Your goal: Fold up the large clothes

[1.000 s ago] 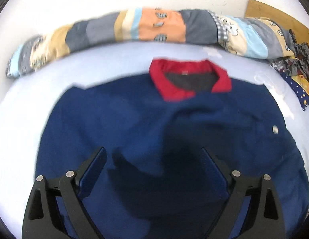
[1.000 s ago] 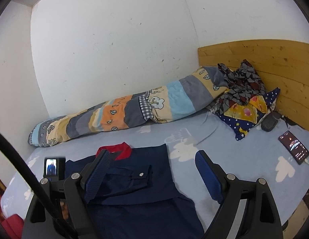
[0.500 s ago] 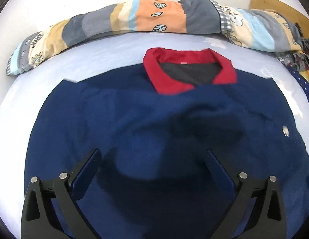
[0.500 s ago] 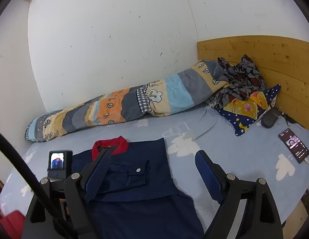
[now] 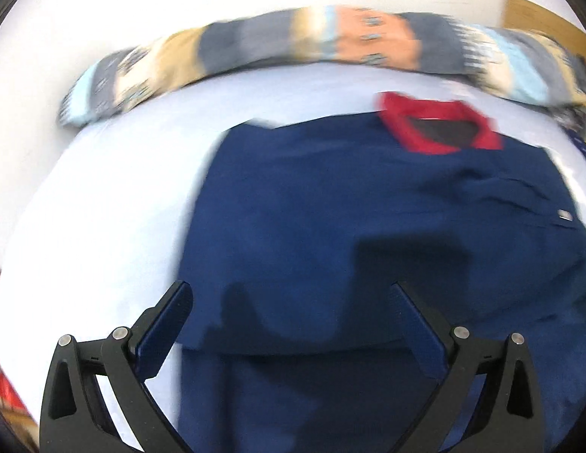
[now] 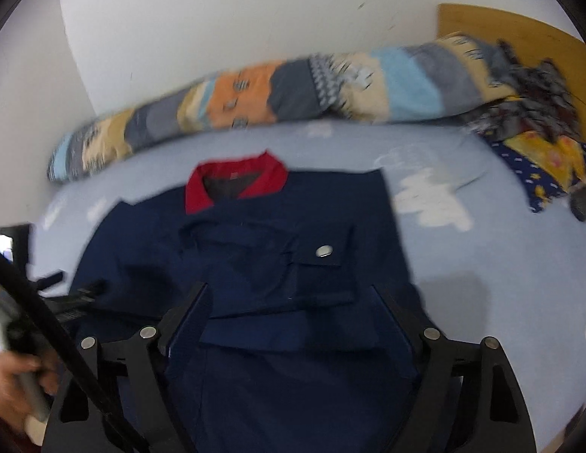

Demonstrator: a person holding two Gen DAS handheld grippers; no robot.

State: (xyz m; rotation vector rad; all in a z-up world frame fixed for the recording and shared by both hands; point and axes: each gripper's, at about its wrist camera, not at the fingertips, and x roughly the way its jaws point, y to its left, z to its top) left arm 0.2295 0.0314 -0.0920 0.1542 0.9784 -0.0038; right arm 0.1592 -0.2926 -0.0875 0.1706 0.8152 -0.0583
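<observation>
Near the bed's (image 6: 481,249) front edge, navy jacket (image 6: 277,264) lying flat, soft, red-collared, left gripper (image 5: 291,302) spread wide, empty, over its left edge, right gripper (image 6: 289,302) closing, empty, above its folded middle.

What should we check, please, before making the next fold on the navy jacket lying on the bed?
1. Navy jacket lies flat on the bed sheet, red collar toward the wall: ok.
2. Sleeves folded in over the body: ok on the snap-button side; other side cannot tell.
3. Left hand-held gripper open, nothing pinched: ok.
4. Right hand-held gripper jaws closing above the cloth, nothing gripped yet: ok.
5. Lower hem position: cannot tell, out of view.
6. Rolled quilt clear of the jacket: ok.
</observation>
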